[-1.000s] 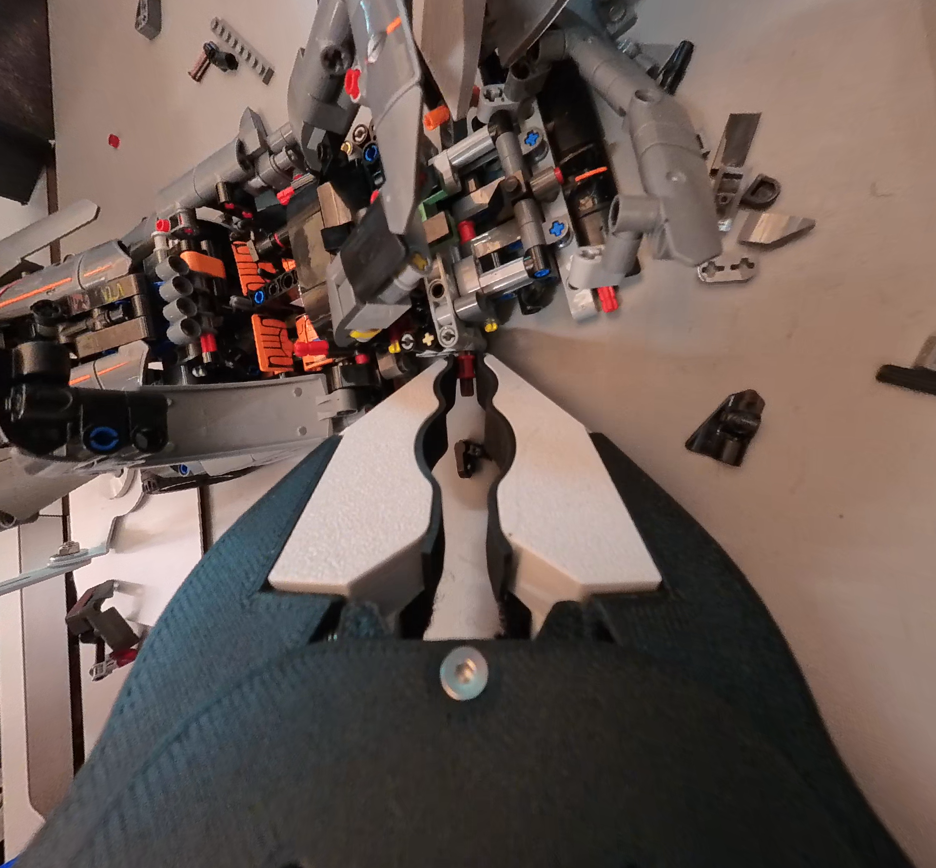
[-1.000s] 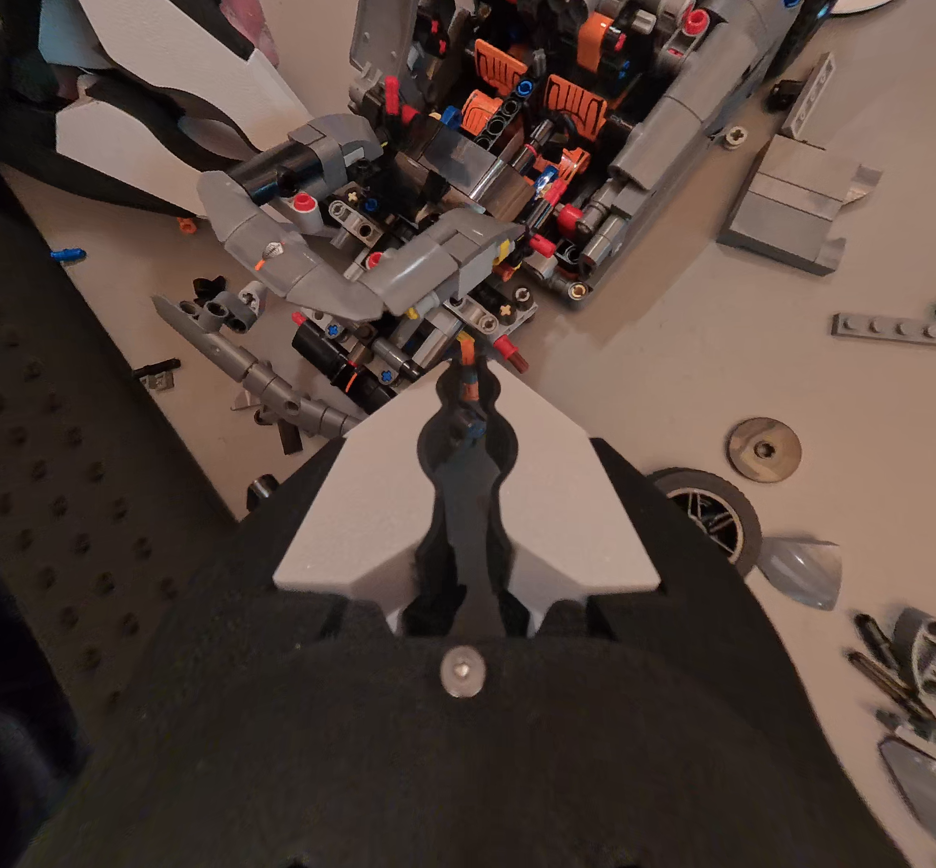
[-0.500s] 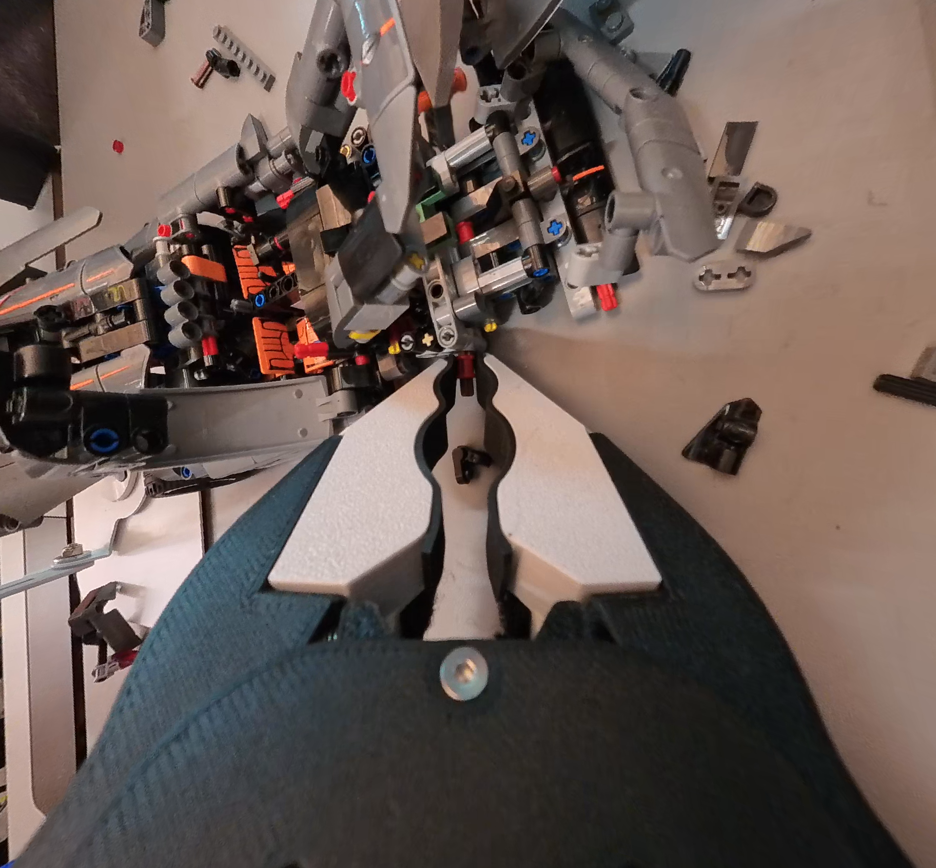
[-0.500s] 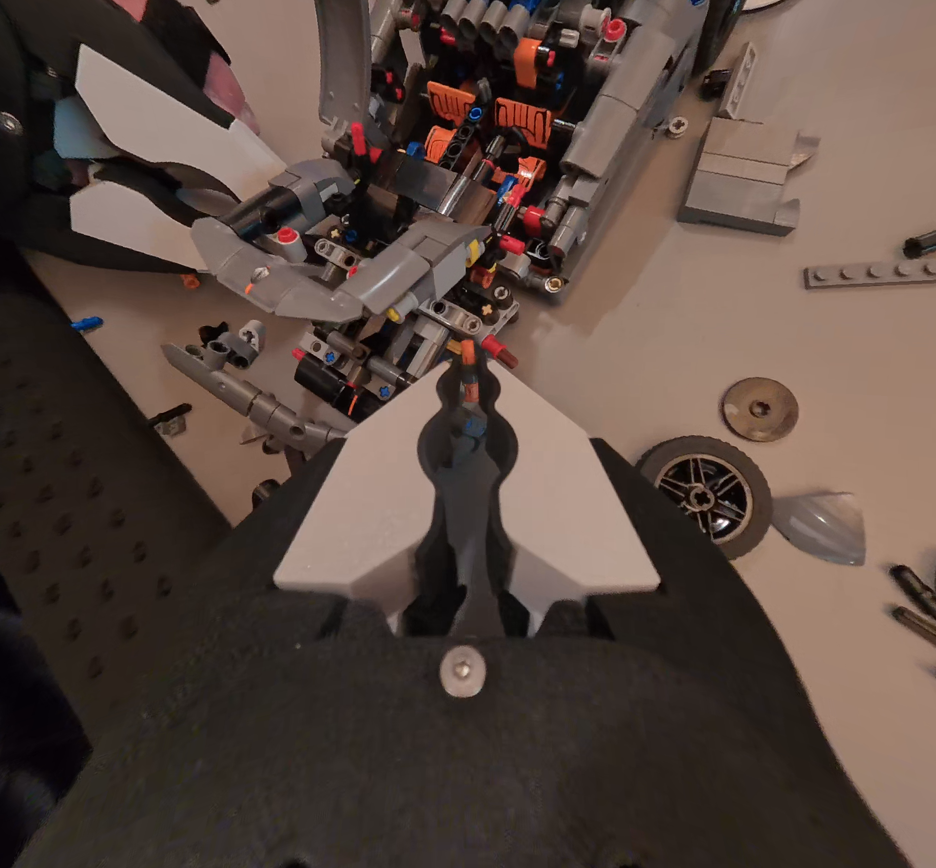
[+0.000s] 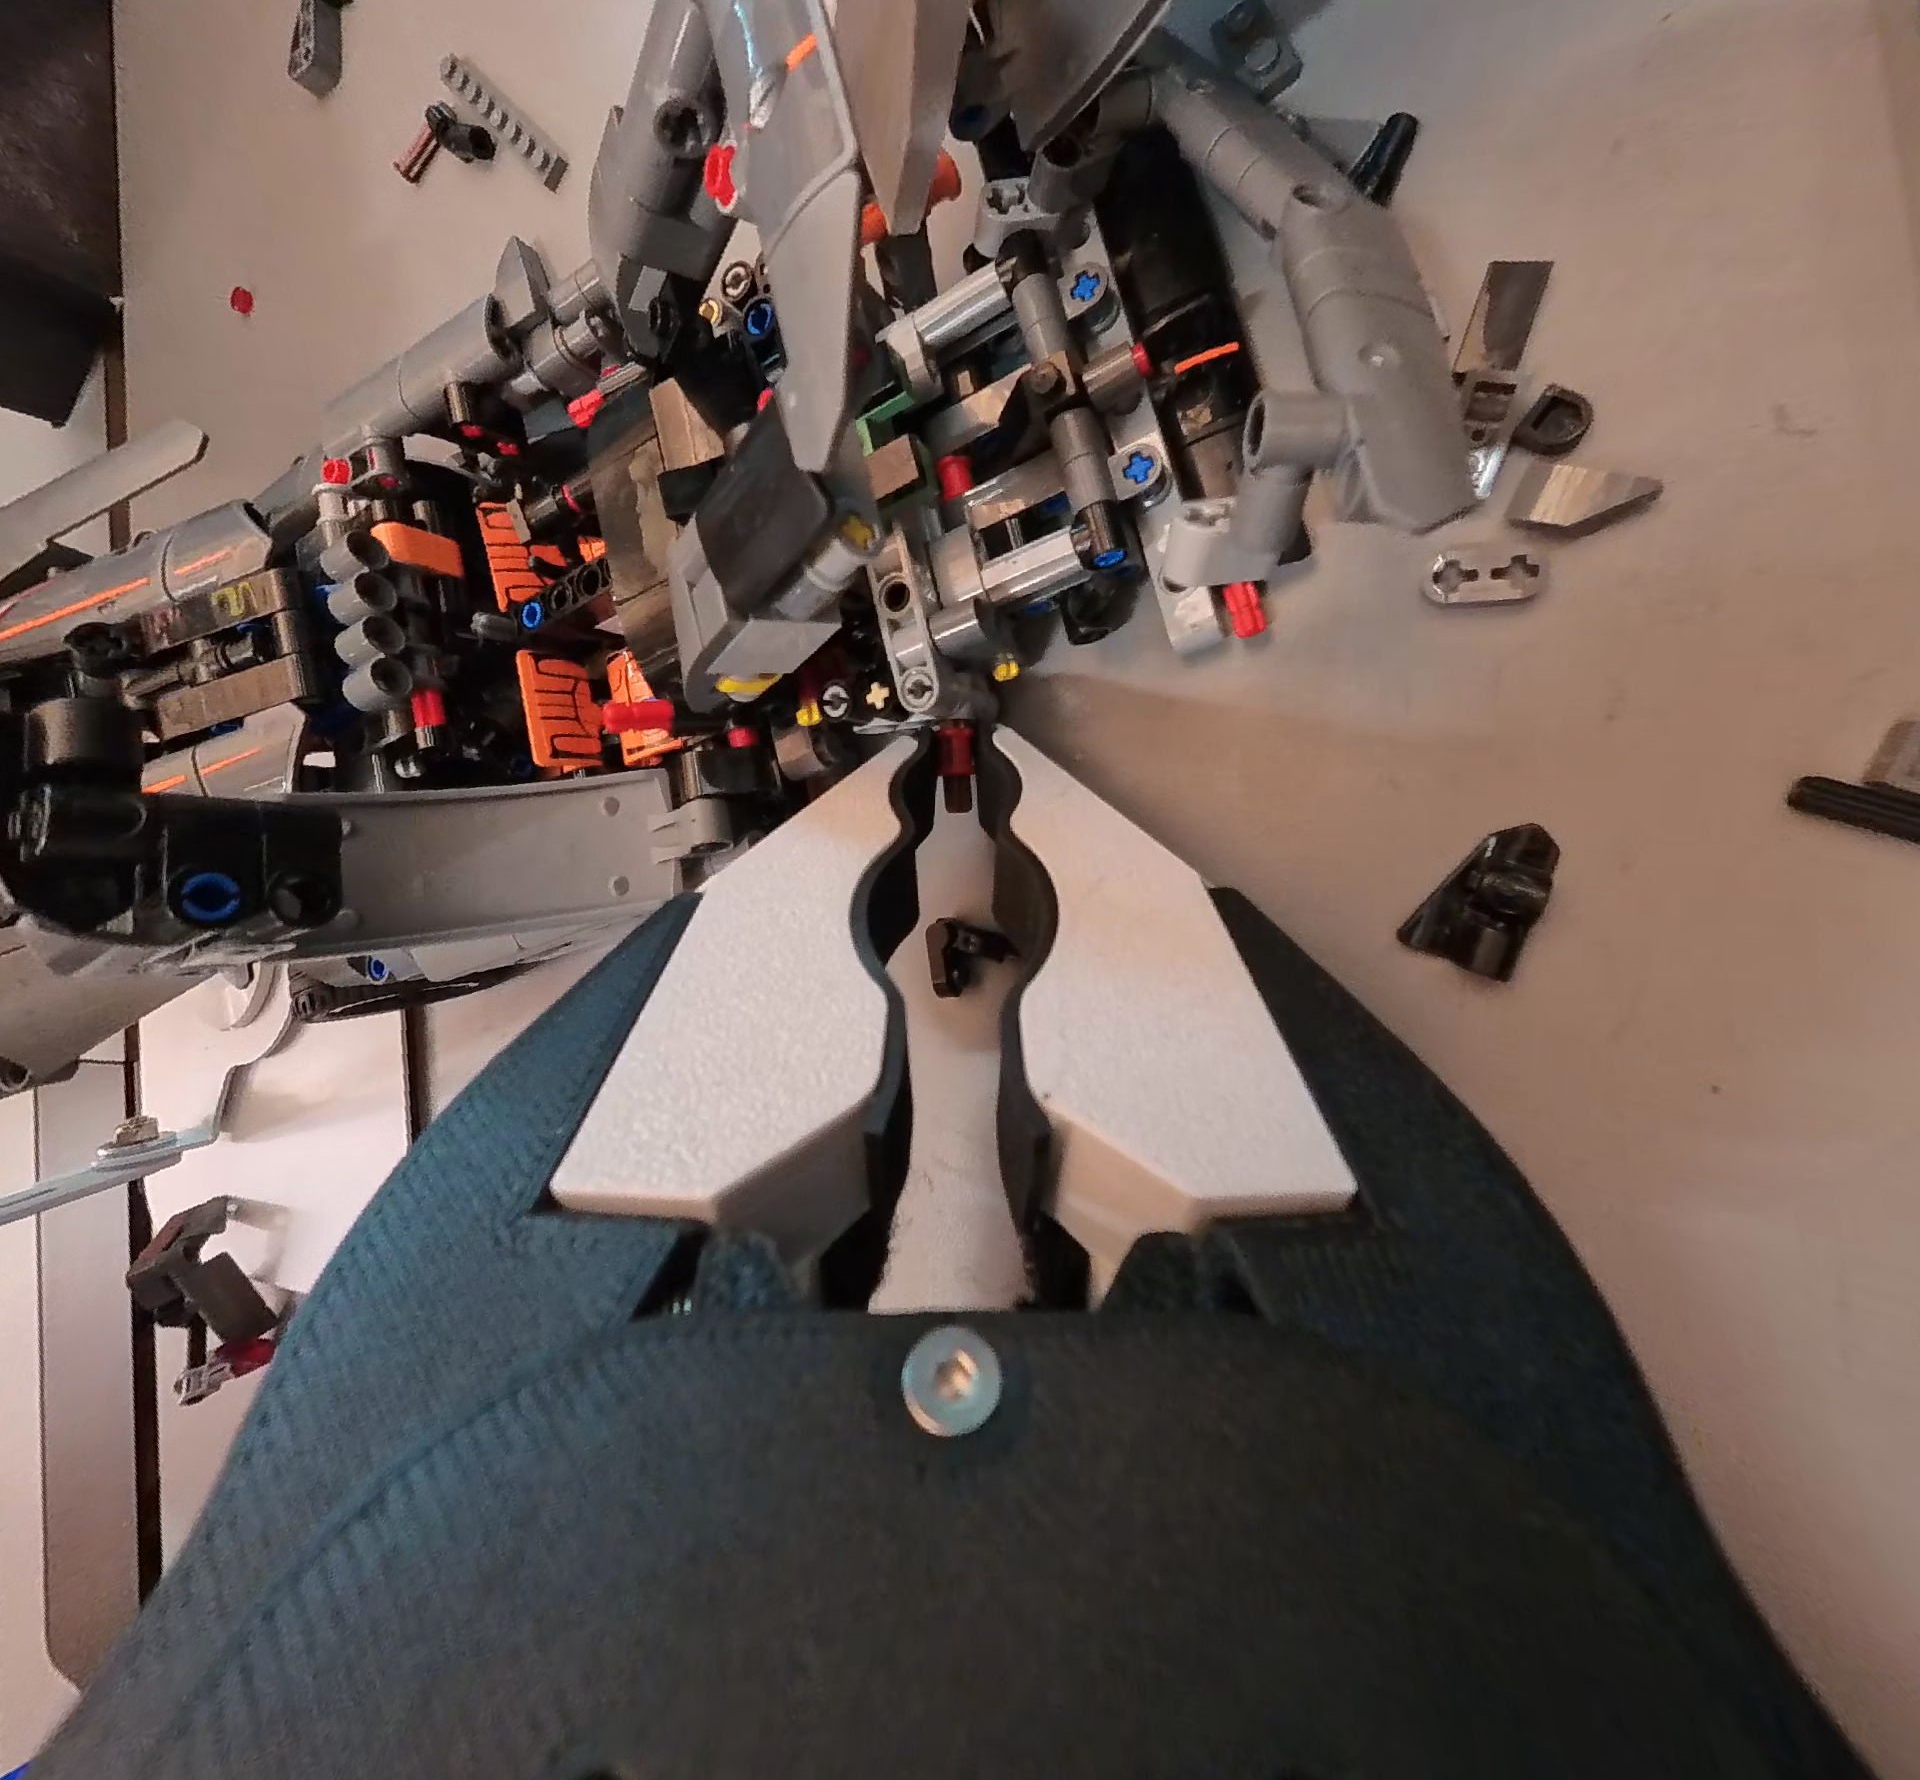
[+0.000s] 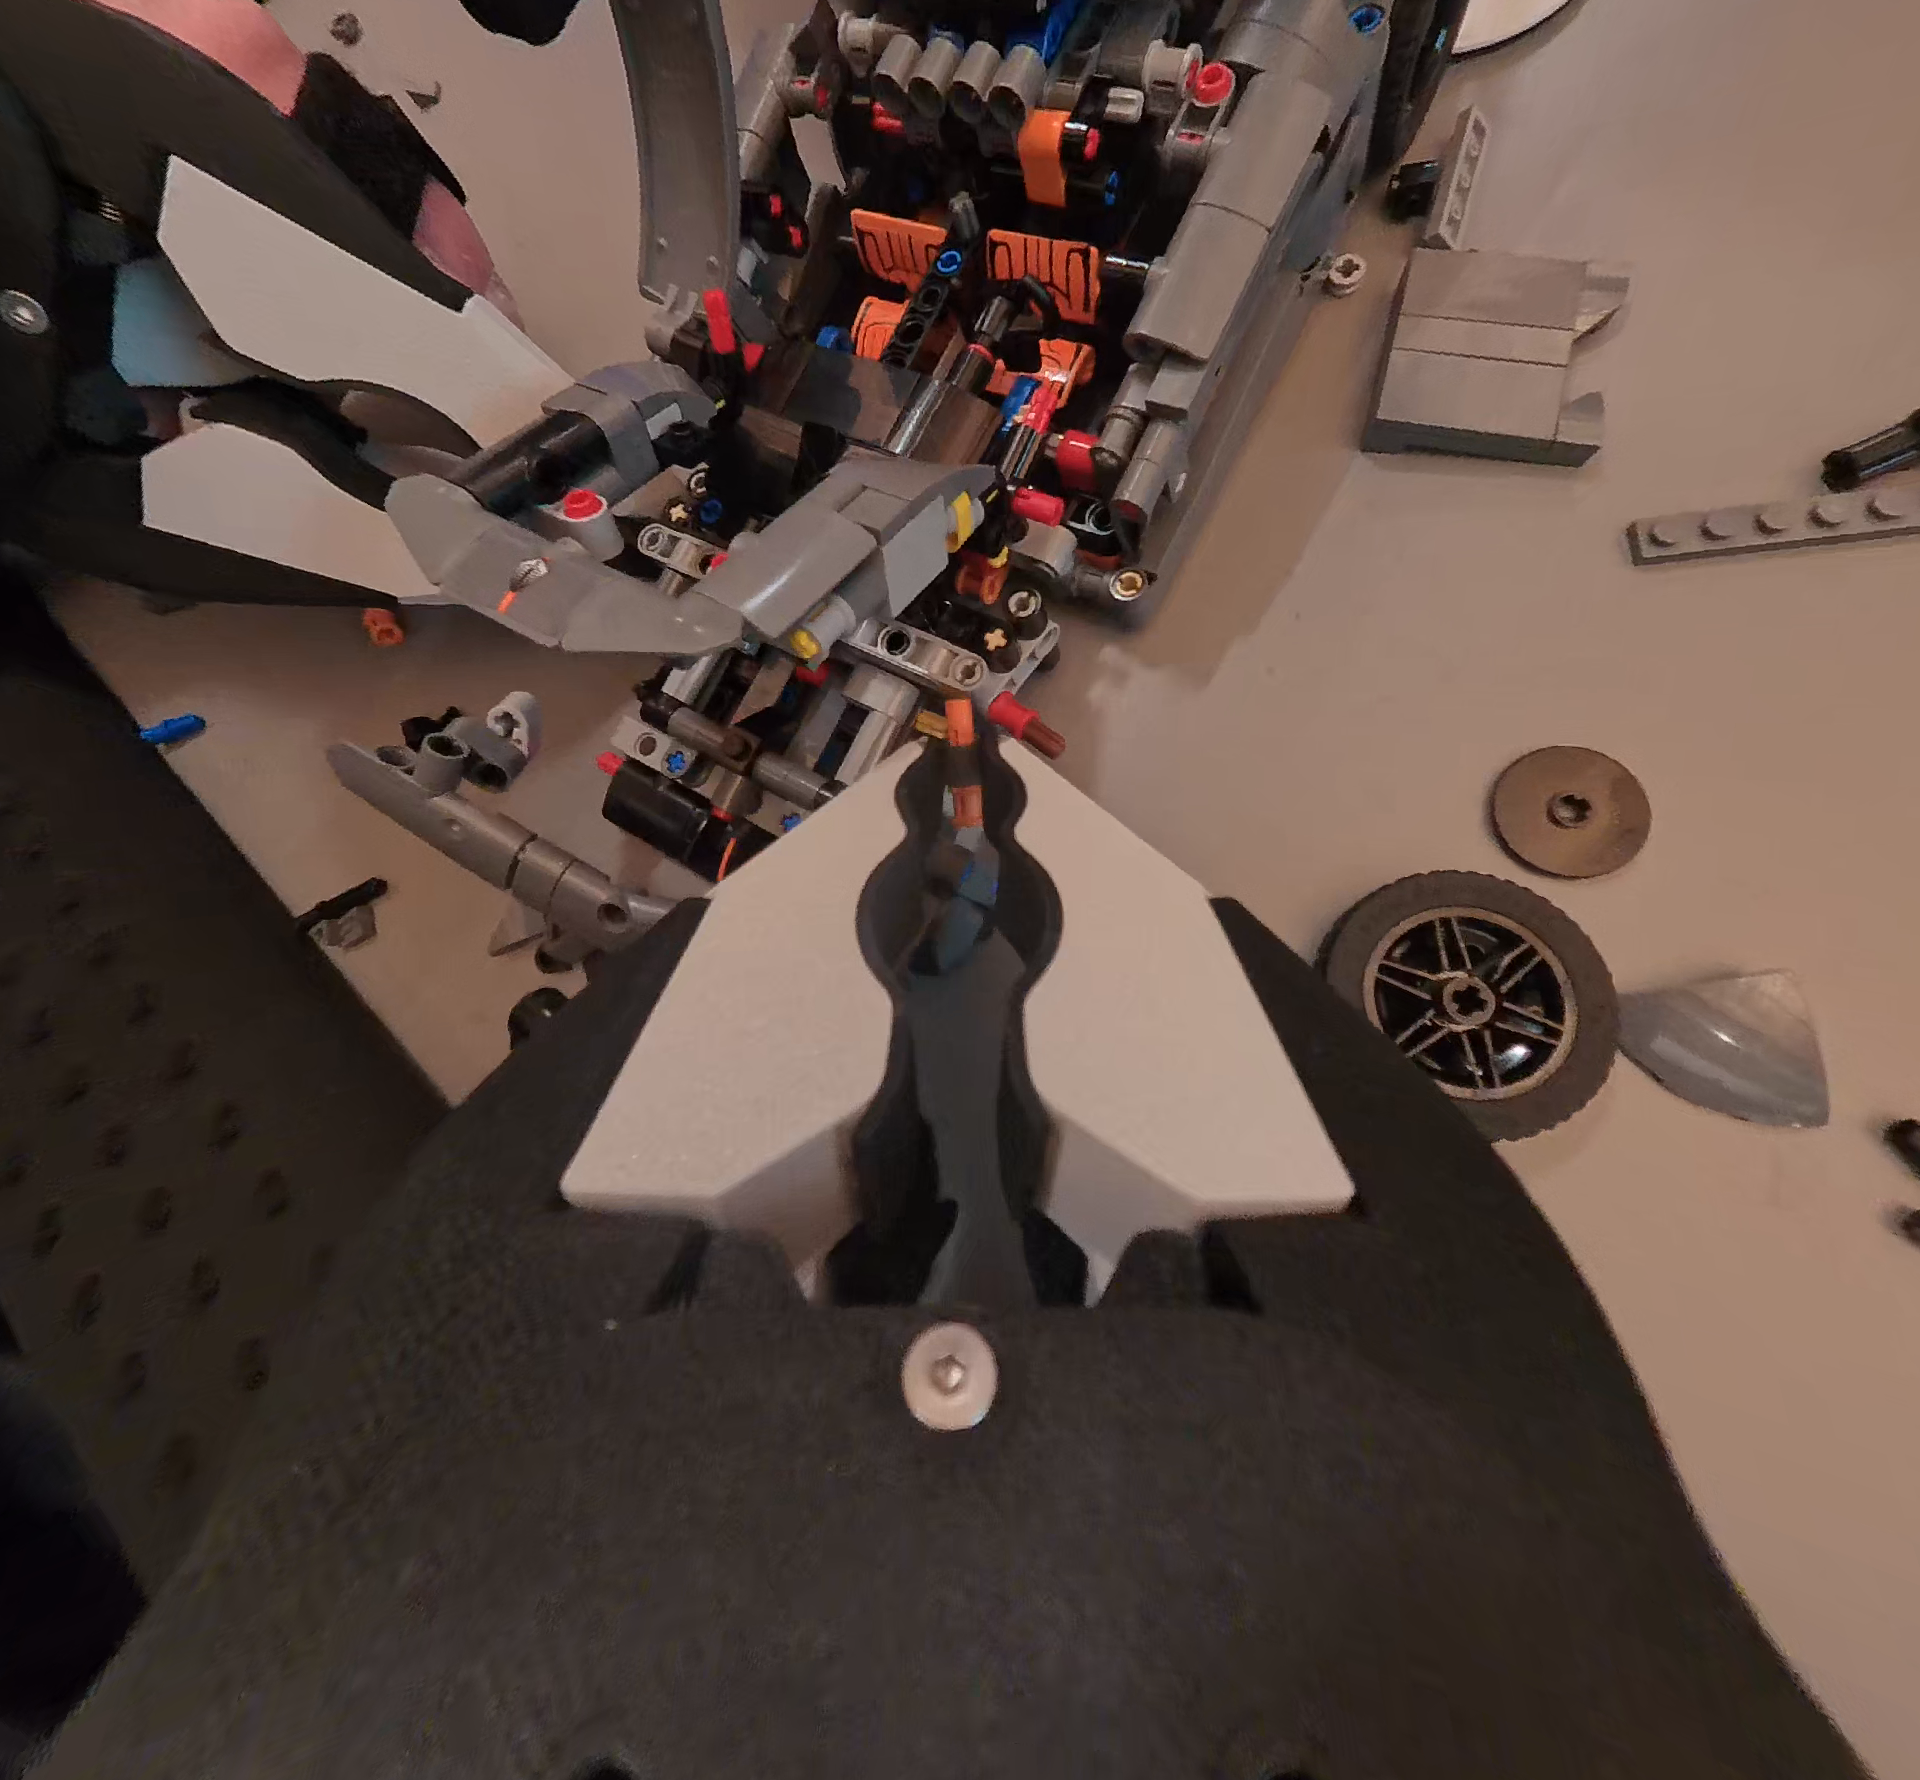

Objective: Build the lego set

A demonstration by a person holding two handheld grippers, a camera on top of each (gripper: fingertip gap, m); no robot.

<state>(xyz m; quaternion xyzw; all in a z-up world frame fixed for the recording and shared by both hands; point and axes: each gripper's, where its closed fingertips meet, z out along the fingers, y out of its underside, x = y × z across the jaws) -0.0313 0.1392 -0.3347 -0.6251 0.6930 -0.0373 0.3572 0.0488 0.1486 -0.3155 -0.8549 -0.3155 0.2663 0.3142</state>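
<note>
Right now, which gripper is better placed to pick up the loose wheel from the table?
Right. The wheel lies just beside the right gripper, on its right side. The left gripper is shut on a red pin at the model, and its view shows no wheel.

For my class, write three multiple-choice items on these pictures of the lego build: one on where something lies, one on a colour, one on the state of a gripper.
1. Where does the loose wheel lie?
A. on the table, right of the right gripper
B. fixed on the model
C. in the left gripper

2. What colour are the two ribbed seats inside the model?
A. green
B. orange
C. white

3. How do the left gripper's jaws stand?
A. wide open, empty
B. out of view
C. closed on a small red pin

Answers: 1 A, the wheel rests alone on the table; 2 B, both seats show orange; 3 C, the pin sits pinched at the tips.
</note>
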